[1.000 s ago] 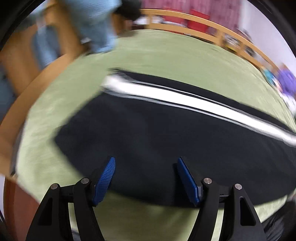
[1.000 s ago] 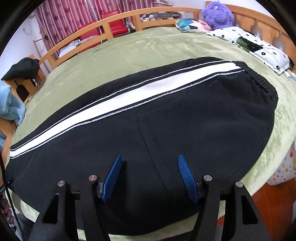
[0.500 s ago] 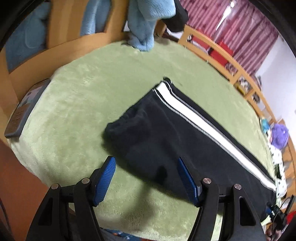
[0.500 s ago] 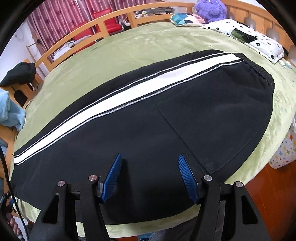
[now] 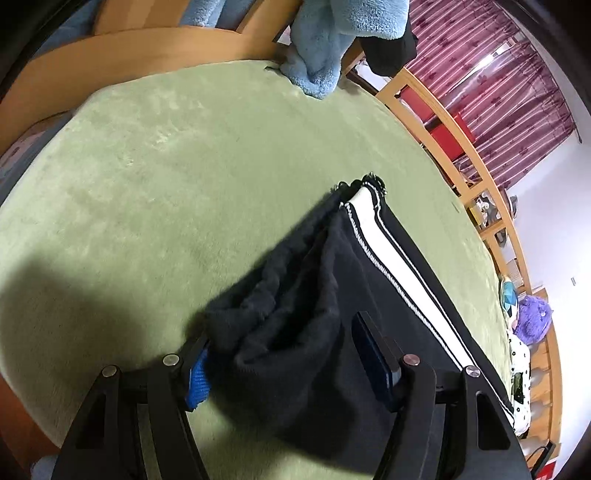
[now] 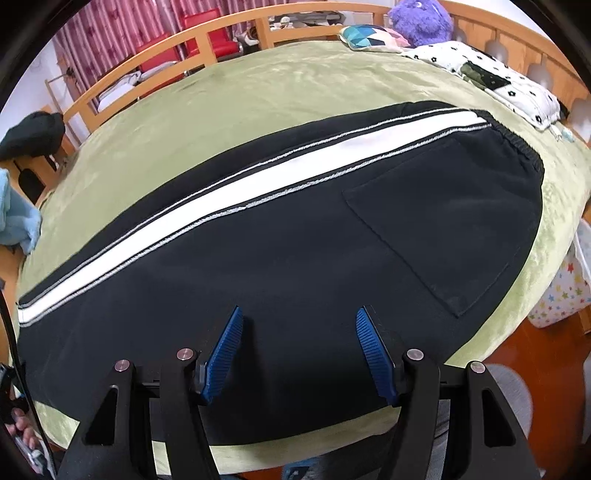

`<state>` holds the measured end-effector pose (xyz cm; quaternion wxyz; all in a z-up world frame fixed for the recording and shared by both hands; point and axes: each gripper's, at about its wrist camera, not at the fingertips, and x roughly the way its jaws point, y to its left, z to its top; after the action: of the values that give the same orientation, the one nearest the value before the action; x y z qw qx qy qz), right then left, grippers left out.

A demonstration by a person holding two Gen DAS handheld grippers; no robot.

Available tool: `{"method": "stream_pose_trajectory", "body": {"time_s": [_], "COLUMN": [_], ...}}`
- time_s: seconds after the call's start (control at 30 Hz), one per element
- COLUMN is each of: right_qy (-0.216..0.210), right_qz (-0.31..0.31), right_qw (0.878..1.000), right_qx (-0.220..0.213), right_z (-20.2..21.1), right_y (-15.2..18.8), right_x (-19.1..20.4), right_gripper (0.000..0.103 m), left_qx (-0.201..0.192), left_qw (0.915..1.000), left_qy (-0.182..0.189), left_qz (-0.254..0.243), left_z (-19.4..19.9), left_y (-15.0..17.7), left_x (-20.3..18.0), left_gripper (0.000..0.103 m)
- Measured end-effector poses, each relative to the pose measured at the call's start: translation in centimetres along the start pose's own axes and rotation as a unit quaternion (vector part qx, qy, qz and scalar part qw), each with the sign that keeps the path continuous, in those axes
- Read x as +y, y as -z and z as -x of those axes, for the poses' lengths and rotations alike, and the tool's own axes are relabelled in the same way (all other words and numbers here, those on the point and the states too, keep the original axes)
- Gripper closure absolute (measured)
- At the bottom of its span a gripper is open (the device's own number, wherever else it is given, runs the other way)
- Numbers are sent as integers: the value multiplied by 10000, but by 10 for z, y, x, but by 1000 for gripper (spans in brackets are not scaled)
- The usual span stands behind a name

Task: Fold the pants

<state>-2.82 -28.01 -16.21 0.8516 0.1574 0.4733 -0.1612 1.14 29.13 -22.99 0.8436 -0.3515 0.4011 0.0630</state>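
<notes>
Black pants (image 6: 295,266) with a white side stripe lie flat along a green bed (image 6: 258,92), waistband at the right and back pocket up. In the left wrist view the cuff end of the pants (image 5: 295,317) is bunched between the jaws of my left gripper (image 5: 284,354), which stand wide apart around the fabric without pinching it. My right gripper (image 6: 297,343) is open and hovers over the near edge of the pants around the thigh, holding nothing.
A wooden bed rail (image 5: 461,147) rings the bed. A light blue towel (image 5: 325,48) hangs at the foot end. Pillows (image 6: 509,81) and a purple plush toy (image 6: 421,18) lie at the head end. Red chairs (image 6: 207,40) stand beyond the rail.
My left gripper has moved in onto the cuff end, and the fabric now sits bunched between its open jaws. My right gripper has shifted left along the near edge of the pants.
</notes>
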Motion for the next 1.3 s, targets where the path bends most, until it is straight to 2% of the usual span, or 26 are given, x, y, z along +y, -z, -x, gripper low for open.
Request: {"method": "stream_pose_trajectory", "body": {"time_s": [0.1,0.23,0.3,0.47,0.5,0.57,0.6,0.87,1.17,1.3], "right_qy": [-109,46,96,148,173,125,69,-97,-254,-291], "right_qz": [-154,-50,25,130,117,37,-4,-104,-82,-57], "right_qw": [9998,9999,9999,9996,9995,9997,9998,9998,9995,9994], "right_qx": [-89,-82,-100,-178,-221,-221,-210,-137,-179,-153], "right_z": [1,-5,-5,-4,-3,-3,-3,-3,0,-1], "right_y": [5,7,9,8,8,9,8,9,10,11], "right_x": [5,11,13,16,16,15,12,10,7,5], "right_gripper": [40,40,40,40,40,40,42,44,44,44], "left_qx": [-84,-176,-181,-52,-38,-77,-137,-367,-75,222], "left_qw": [9998,9997,9998,9994,9989,9992,9995,9974,9993,9997], "left_qy": [-146,-125,-71,271,381,345,274,465,198,52], "left_qz": [-108,-133,-39,221,269,163,-40,-419,-299,-129], "left_z": [-1,2,3,5,7,9,13,40,26,7], "left_y": [2,5,4,-1,-1,-1,-1,-10,-7,-5], "left_x": [-2,0,2,13,14,9,2,-26,-14,0], "left_gripper": [54,55,57,72,78,81,82,84,83,75]}}
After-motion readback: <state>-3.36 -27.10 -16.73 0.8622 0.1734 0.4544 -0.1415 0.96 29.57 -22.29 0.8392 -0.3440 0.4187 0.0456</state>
